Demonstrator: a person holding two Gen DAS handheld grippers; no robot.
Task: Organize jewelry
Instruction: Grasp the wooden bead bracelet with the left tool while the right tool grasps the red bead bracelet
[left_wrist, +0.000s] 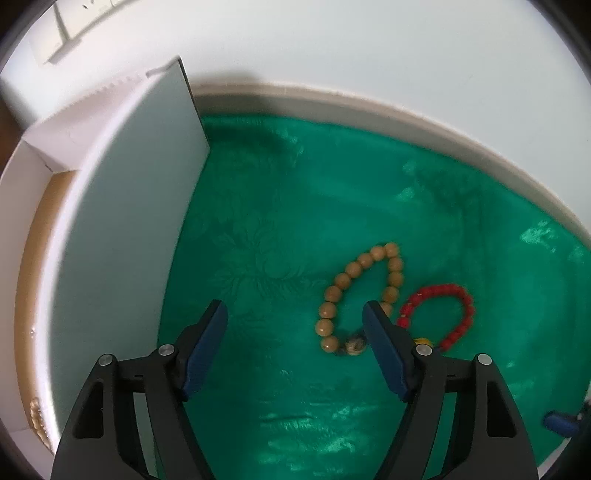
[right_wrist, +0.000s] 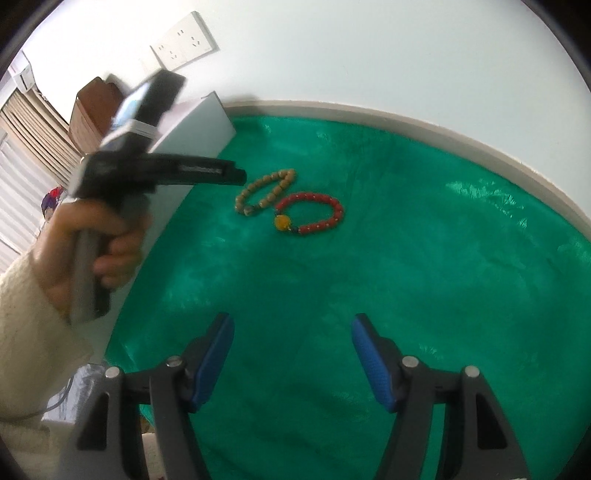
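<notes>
A tan bead bracelet (left_wrist: 334, 293) and a red bead bracelet (left_wrist: 463, 321) lie side by side on the green cloth (left_wrist: 295, 206). My left gripper (left_wrist: 295, 314) is open and empty, held above the cloth with its right finger over the tan bracelet's near end. In the right wrist view the tan bracelet (right_wrist: 275, 188) and the red bracelet (right_wrist: 334, 206) with its yellow bead (right_wrist: 283, 222) lie far ahead. My right gripper (right_wrist: 293, 321) is open and empty over bare cloth. The left gripper's body (right_wrist: 155, 173) is held in a hand at left.
A white box (left_wrist: 125, 206) with an open top stands on the left edge of the cloth; it also shows in the right wrist view (right_wrist: 195, 136). A white wall (left_wrist: 369, 44) runs behind the table edge. A wall socket (right_wrist: 183, 46) sits above the box.
</notes>
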